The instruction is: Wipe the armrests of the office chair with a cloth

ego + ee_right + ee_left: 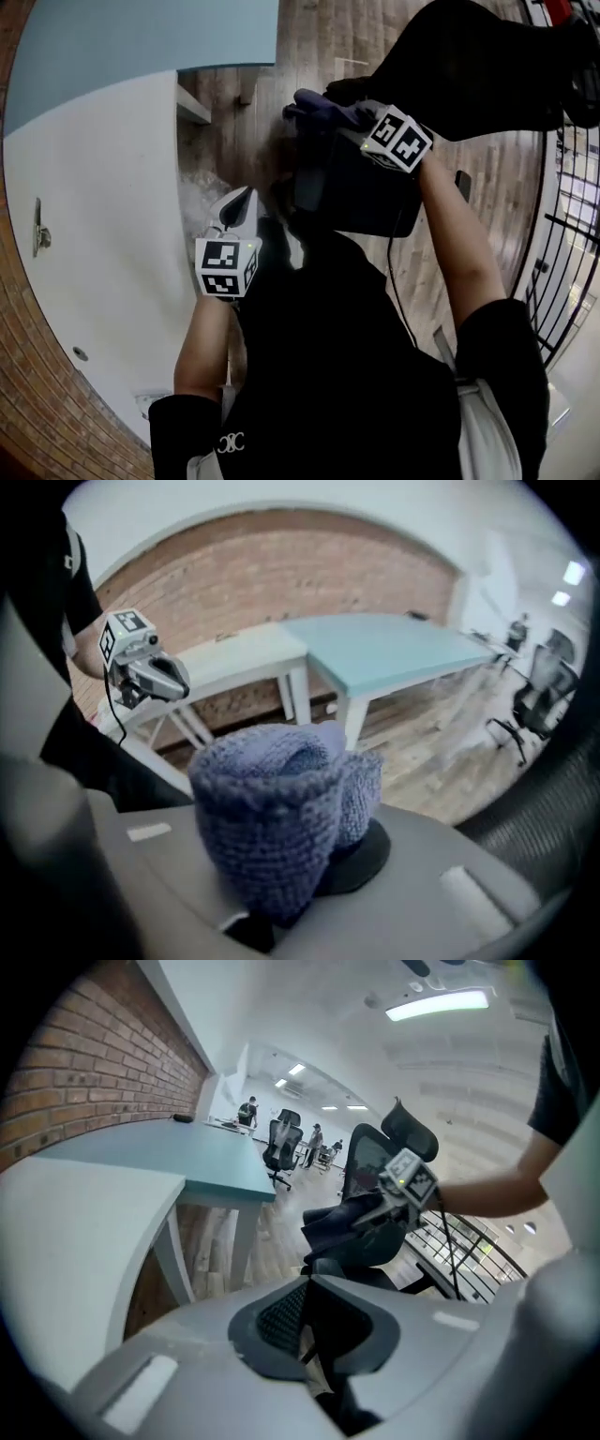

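Observation:
A black office chair [361,192] stands in front of me, its back and headrest [411,1135] showing in the left gripper view. My right gripper [354,112] is shut on a bunched purple knitted cloth [272,799], which hangs over the chair's far upper edge [370,1239]. I cannot tell whether that edge is the armrest. The cloth [319,105] hides the right jaws' tips. My left gripper [242,202] hovers to the chair's left, apart from it. Its jaws stand together with nothing between them [314,1288].
A white desk [94,234] and a teal desk [122,37] stand to the left on a wooden floor, before a brick wall [103,1063]. A black railing [562,234] runs along the right. More chairs and people are far off [281,1143].

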